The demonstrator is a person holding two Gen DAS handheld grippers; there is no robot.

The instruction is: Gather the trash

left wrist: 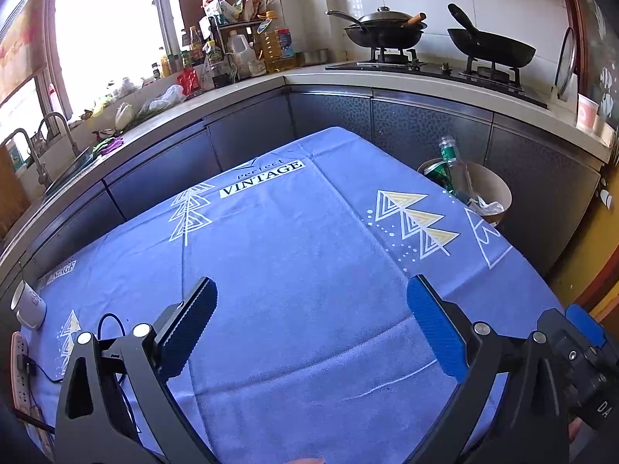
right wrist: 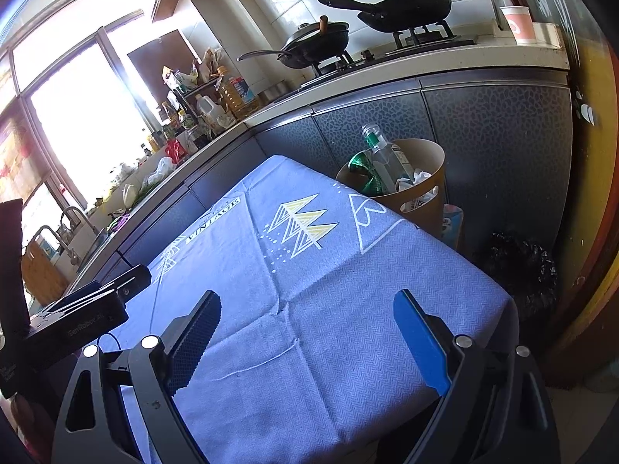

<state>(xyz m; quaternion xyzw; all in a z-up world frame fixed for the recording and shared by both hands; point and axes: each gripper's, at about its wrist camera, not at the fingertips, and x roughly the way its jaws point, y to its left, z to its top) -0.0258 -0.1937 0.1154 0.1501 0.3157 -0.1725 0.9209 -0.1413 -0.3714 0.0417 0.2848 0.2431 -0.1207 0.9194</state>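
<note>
A tan waste bin (left wrist: 499,189) stands past the far right corner of the table; it also shows in the right wrist view (right wrist: 425,162). It holds a clear bottle (right wrist: 383,150) with a green label, a crushed green can (right wrist: 363,174) and crumpled white paper (right wrist: 416,179). The bottle (left wrist: 448,150) and can (left wrist: 437,174) show in the left wrist view too. My left gripper (left wrist: 309,301) is open and empty above the blue tablecloth (left wrist: 294,239). My right gripper (right wrist: 305,309) is open and empty above the cloth (right wrist: 309,290).
A white mug (left wrist: 29,305) and a power strip (left wrist: 21,371) with a cable sit at the table's left edge. A counter with pans (left wrist: 387,31), bottles (left wrist: 240,54) and a sink runs behind. A black bag (right wrist: 518,266) lies on the floor right of the table.
</note>
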